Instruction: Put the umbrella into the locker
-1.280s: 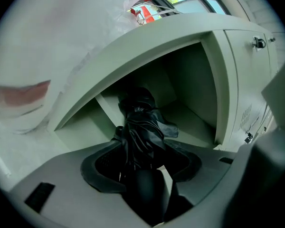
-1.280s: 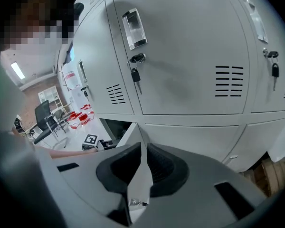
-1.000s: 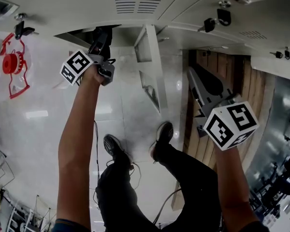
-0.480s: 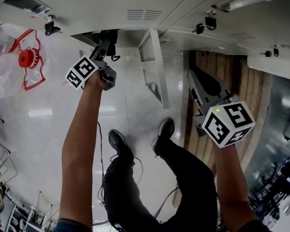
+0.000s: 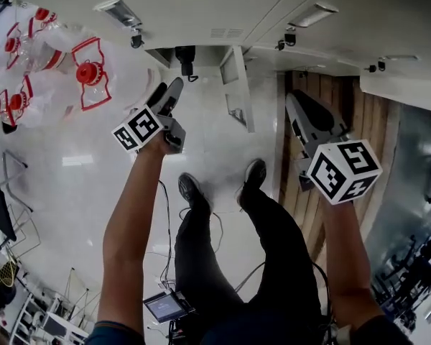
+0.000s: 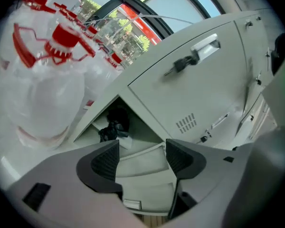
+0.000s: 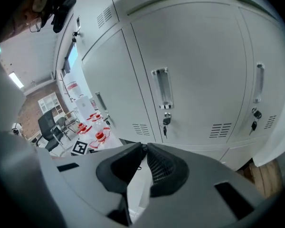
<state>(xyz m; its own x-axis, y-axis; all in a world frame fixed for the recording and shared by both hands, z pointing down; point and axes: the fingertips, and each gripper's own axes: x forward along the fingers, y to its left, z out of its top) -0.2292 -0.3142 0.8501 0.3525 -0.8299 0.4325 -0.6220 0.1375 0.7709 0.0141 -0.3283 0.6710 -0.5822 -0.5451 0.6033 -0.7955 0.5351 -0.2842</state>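
Observation:
The black umbrella lies inside the open locker compartment; the left gripper view shows the umbrella dark and bunched against the compartment's back wall. My left gripper hangs in front of the opening, apart from the umbrella. Its jaws have just been opening; the left gripper stands open with nothing between the pads. My right gripper is held over the wooden strip at the right. Seen in its own view, the right gripper is shut and empty.
The compartment's door stands open to the right of the opening. Large water bottles with red handles crowd the left. Closed locker doors with keys fill the wall. The person's legs and shoes are on the glossy floor.
My left gripper has drawn back out of the locker opening with its jaws wider, leaving the umbrella inside. Both grippers have risen, and the view has swung up over the bottles.

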